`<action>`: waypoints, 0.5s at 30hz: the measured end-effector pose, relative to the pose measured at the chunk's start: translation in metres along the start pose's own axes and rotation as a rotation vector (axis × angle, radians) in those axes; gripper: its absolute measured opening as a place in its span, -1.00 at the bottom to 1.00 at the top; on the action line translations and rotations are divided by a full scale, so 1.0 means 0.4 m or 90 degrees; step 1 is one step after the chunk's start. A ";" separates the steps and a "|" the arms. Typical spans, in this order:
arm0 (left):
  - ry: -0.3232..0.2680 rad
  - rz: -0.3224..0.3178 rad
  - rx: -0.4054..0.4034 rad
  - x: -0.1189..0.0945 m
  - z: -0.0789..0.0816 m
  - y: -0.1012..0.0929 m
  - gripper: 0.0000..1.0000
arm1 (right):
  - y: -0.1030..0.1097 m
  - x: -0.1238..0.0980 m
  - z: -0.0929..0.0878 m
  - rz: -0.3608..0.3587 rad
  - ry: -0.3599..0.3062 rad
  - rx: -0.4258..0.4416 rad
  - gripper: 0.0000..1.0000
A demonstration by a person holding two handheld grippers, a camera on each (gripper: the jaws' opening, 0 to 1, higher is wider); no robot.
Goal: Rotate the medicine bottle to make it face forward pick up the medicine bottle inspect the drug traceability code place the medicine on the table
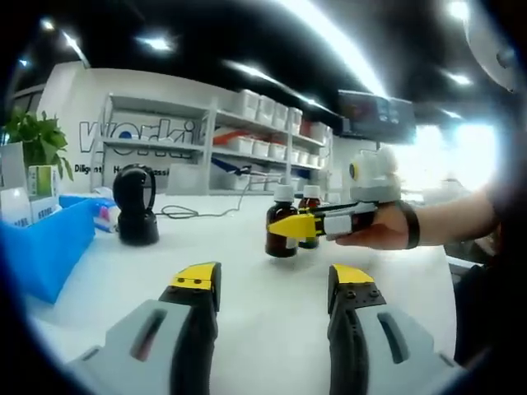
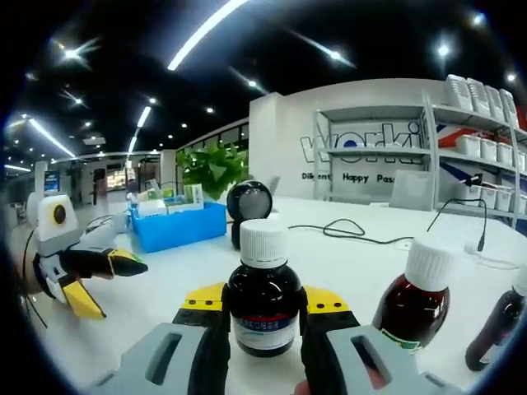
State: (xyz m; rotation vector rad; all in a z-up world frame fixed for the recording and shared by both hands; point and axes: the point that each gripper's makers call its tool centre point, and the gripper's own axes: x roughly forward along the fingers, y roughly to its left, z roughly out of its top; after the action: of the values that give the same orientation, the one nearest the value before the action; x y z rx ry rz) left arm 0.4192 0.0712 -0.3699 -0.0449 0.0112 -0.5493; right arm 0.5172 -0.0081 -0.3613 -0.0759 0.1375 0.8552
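Observation:
A dark brown medicine bottle (image 2: 263,284) with a white cap stands on the white table (image 2: 354,263), its white-and-blue label turned toward the right gripper view. My right gripper (image 2: 263,298) is shut on the bottle, one yellow-tipped jaw pressed against each side. In the left gripper view the same bottle (image 1: 280,234) stands upright mid-table, with my right gripper (image 1: 290,225) reaching in from the right, held by a person's hand. My left gripper (image 1: 276,284) hovers open over bare table, nothing between its jaws. From the right gripper view my left gripper (image 2: 111,284) sits off to the left, jaws apart.
Two more brown bottles (image 2: 420,300) (image 2: 498,325) stand right of the held one; one bottle (image 1: 310,216) is just behind it. A black scanner on a stand (image 1: 136,206), a blue bin (image 1: 45,247), a plant (image 1: 37,140) and a cable (image 2: 354,232) lie further off.

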 end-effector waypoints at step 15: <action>0.002 0.026 -0.004 -0.001 -0.002 0.023 -0.14 | -0.012 -0.060 0.181 0.065 -0.043 0.001 -0.46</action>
State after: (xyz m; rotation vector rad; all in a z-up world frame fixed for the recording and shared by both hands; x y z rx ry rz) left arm 0.4237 0.0794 -0.3713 -0.0502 0.0172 -0.5082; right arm 0.5118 -0.0204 -0.2861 -0.0386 0.0792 0.9592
